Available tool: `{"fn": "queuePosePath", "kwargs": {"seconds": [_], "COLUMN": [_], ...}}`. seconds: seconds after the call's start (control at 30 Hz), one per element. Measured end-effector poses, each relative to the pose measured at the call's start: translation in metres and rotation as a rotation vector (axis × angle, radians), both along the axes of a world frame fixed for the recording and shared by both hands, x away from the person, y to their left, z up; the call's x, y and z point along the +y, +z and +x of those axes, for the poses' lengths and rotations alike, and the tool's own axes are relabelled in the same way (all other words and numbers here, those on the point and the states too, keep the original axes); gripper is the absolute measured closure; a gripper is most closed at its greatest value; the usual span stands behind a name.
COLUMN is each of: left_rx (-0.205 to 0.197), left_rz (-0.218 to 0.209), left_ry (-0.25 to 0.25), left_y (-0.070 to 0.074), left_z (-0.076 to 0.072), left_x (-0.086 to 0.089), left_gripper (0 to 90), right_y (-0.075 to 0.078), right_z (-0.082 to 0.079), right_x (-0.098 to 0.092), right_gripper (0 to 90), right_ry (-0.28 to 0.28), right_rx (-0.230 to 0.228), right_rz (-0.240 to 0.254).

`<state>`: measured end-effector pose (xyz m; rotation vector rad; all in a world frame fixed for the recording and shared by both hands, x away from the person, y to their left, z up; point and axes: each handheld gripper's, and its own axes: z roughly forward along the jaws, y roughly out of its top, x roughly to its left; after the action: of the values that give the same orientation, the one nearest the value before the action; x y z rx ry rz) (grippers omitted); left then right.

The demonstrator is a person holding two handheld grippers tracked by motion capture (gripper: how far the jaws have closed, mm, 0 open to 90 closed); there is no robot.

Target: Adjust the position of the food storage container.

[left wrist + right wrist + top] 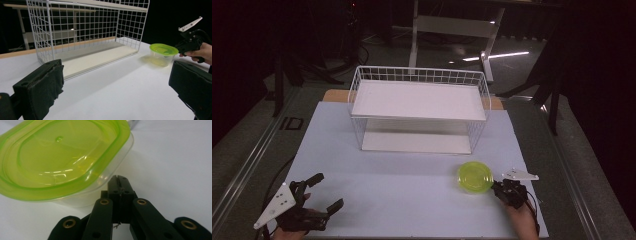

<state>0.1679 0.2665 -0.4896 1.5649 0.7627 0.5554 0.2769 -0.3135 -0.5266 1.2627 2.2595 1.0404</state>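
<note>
Just beyond closed right tool tips: green-lidded container, nothing gripped.

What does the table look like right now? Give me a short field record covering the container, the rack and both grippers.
container: clear plastic tub with a lime-green lid, lid on, standing on the white table in front of the rack's right end
rack: white wire shelf rack with two boards, both boards bare
right gripper: jaws shut with nothing between them, tips beside the tub's wall
left gripper: jaws wide open, holding nothing, at the near left of the table
</note>
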Motion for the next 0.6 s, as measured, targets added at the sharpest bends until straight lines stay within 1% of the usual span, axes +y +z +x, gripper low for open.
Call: {"fn": "queuePosePath", "kwargs": {"seconds": [0.03,0.1,0.13,0.17,0.2,0.23,0.27,0.33,0.37,0.43,0.5,0.6], "left_rx": [-0.002,-0.002,-0.003,-0.005,-0.009,-0.01,-0.01,-0.012,-0.013,-0.01,-0.007,-0.01], "left_rz": [-0.001,-0.005,-0.005,-0.006,-0.009,-0.012,-0.011,-0.01,-0.018,-0.021,-0.012,-0.009], "left_ry": [0.002,0.001,0.003,0.003,0.003,0.004,0.006,0.01,0.016,0.016,0.015,0.015], "left_y": [0.0,0.0,0.001,0.001,0.001,0.001,0.002,0.002,0.002,0.002,0.002,0.002], "left_z": [0.0,0.0,-0.001,-0.001,-0.002,-0.002,-0.002,-0.002,-0.001,-0.001,-0.001,-0.001], "left_x": [0.0,0.001,0.001,0.002,0.002,0.002,0.003,0.003,0.003,0.003,0.003,0.002], "left_gripper": [0.5,0.6,0.6,0.6,0.6,0.6,0.6,0.6,0.6,0.6,0.6,0.5], "right_y": [0.0,0.0,0.001,0.001,0.001,0.001,-0.001,-0.001,-0.002,-0.002,-0.002,-0.002], "right_z": [0.001,0.005,0.006,0.006,0.006,0.005,0.002,0.002,0.001,-0.003,-0.002,-0.001], "right_x": [0.003,0.009,0.009,0.009,0.009,0.008,0.005,0.005,0.005,0.008,0.012,0.02], "right_gripper": [90.0,90.0,90.0,90.0,90.0,90.0,90.0,90.0,90.0,90.0,90.0,90.0], "right_ry": [0.005,0.011,0.01,0.01,0.005,0.003,-0.003,-0.003,-0.001,0.021,0.026,0.047], "right_rx": [0.007,0.015,0.011,0.011,0.006,0.009,0.01,0.01,0.012,0.018,0.024,0.039], "right_rz": [0.0,-0.021,-0.032,-0.032,-0.05,-0.055,-0.054,-0.054,-0.054,-0.052,-0.032,-0.037]}}
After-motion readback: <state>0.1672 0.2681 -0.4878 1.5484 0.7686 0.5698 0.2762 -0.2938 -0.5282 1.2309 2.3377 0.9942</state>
